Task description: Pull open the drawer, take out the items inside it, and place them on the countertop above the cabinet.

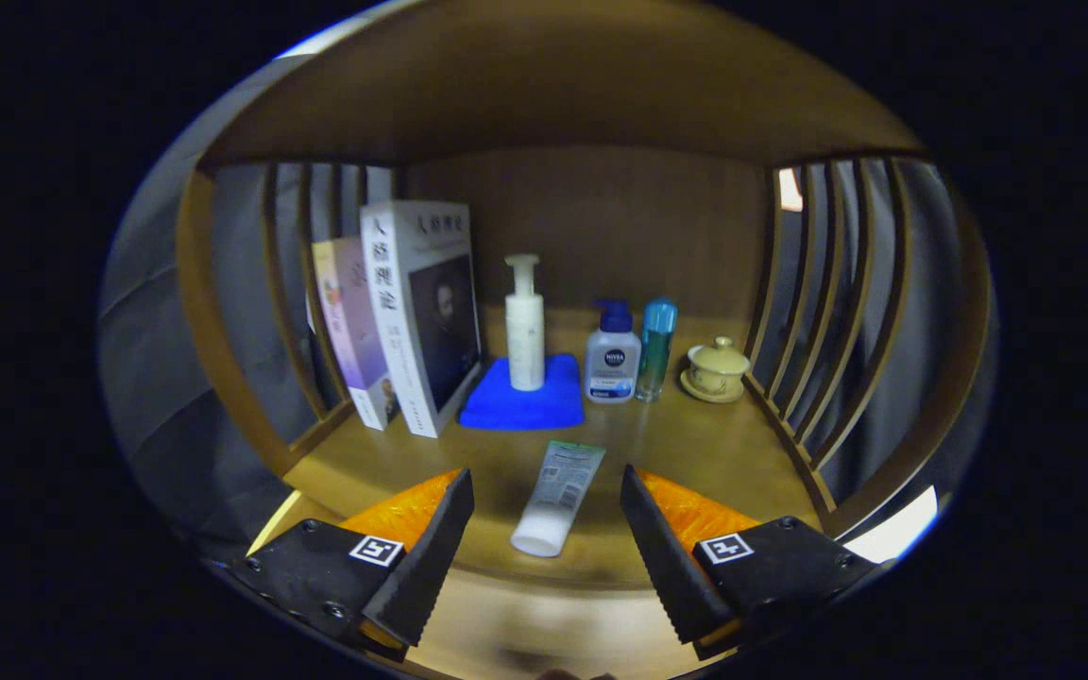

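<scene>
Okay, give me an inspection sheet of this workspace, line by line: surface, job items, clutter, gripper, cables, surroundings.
Surface: wooden countertop, inside a slatted shelf.
Job's things: white tube lying flat, cap toward the gripper; drawer: nothing seen.
Clutter: two upright books, white pump bottle on a blue cloth, blue-capped pump bottle, teal bottle, lidded cup on saucer.
Gripper: jaws open, either side of the tube, not touching.
Cables: nothing seen.
Surroundings: grey curtain.

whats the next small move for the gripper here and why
Probably back the gripper straight away. Its fingers stand open and apart, neither pressing on the white tube, which lies flat between them on the countertop, in front of the blue cloth. That suggests the tube is already set down, so retreating without nudging it seems the sensible step.
</scene>
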### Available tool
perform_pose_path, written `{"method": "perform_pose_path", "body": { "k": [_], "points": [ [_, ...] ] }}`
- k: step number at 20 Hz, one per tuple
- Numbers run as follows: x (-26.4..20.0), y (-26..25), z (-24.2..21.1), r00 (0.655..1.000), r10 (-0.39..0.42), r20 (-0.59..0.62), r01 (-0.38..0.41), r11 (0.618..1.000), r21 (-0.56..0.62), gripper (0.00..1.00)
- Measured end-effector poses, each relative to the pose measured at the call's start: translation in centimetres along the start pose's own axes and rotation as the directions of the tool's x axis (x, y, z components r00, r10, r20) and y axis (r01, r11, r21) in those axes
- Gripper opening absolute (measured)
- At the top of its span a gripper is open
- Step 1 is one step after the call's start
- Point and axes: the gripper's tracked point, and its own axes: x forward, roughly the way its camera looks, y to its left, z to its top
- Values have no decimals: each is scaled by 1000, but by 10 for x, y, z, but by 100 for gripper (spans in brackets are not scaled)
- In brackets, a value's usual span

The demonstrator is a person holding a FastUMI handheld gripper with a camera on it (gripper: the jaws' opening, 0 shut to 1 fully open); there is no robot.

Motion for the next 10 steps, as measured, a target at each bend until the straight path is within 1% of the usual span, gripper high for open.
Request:
{"method": "perform_pose_path", "body": {
  "k": [3,6,8,10],
  "points": [
    [-35,9,6,992,-2,122,2,1000,1,98],
    [-66,11,0,978,-40,204,41,999,1,98],
    [-88,13,-1,958,-60,282,59,998,14,98],
    [-107,10,-4,933,-93,349,94,995,14,98]
  ]
}}
